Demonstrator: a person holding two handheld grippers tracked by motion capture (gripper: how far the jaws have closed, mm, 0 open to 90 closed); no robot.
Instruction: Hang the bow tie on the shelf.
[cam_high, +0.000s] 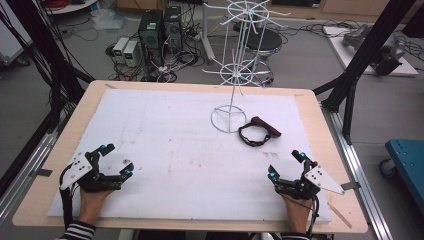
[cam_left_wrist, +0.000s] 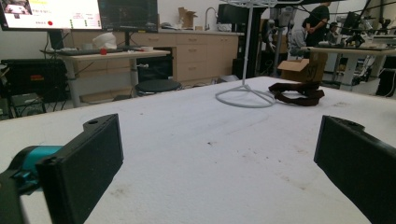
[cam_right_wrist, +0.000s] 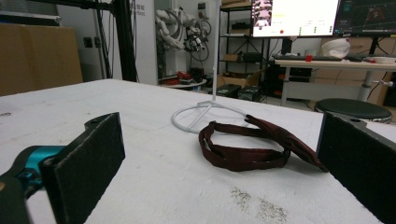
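At 11 o'clock from right gripper (cam_high: 286, 165) lies headband (cam_high: 257, 132); both grippers' jaws apart, empty; I approach low, pinch band squarely.

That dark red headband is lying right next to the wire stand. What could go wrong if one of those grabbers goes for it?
The headband lies flat and thin on the white mat, so the open right gripper might scrape the mat or pinch only one strand. It also lies close to the wire stand's ring base, and the tall, light stand could get nudged or tipped.
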